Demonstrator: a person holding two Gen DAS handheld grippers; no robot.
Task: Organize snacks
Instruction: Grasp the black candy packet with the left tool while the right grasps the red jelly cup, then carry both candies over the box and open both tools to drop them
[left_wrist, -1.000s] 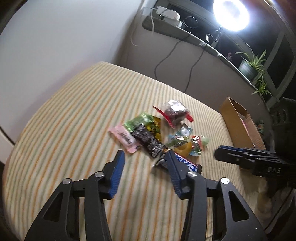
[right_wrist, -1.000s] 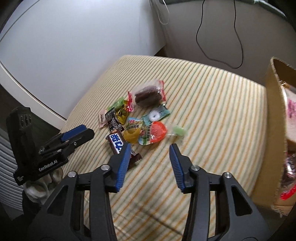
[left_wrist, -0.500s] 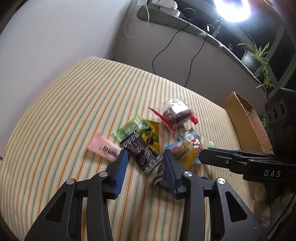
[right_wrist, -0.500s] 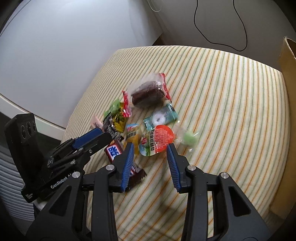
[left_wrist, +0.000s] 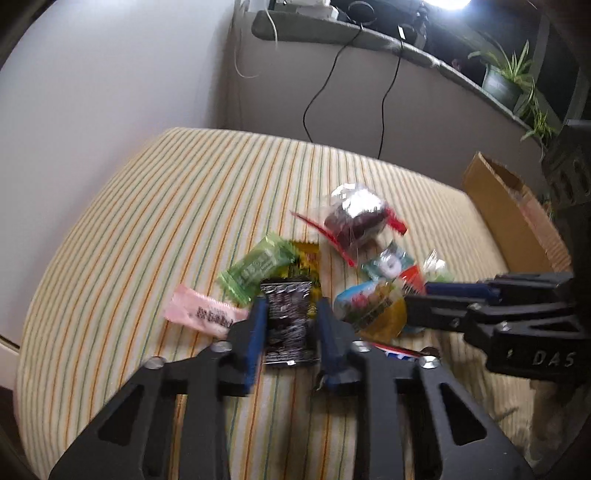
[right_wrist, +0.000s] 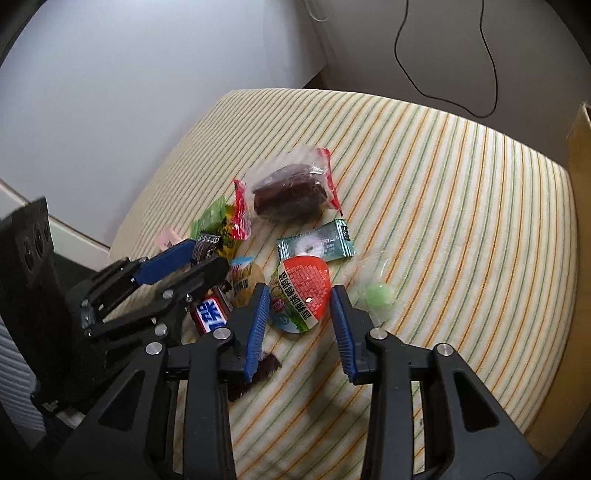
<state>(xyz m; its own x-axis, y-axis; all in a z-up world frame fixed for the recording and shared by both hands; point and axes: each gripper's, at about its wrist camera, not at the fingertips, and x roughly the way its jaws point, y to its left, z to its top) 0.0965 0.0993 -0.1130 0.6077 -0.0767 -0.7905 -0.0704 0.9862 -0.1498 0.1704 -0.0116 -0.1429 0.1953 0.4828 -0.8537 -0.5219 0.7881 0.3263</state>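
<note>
Centrally, the black-and-silver packet (left_wrist: 288, 321) lay on the striped cloth (left_wrist: 147, 229), its print unreadable, clamped by the just-closed left gripper (left_wrist: 290, 325). Right of it, the right gripper (right_wrist: 297, 306), marked "DAS", angled down, jaws narrowing around the red-topped jelly cup (right_wrist: 301, 291) without visibly pressing it.

Snacks are all bunched in one tight pile (right_wrist: 291, 236) on the striped bed (right_wrist: 461, 206), wrappers overlapping, so barely any gap to slip between them. Far side and right of the pile is bare cover, easy passing. A cardboard box (left_wrist: 513, 218) blocks the right edge, a wall (left_wrist: 110, 92) the left. The two hand-held grippers crowd each other at the near side.
</note>
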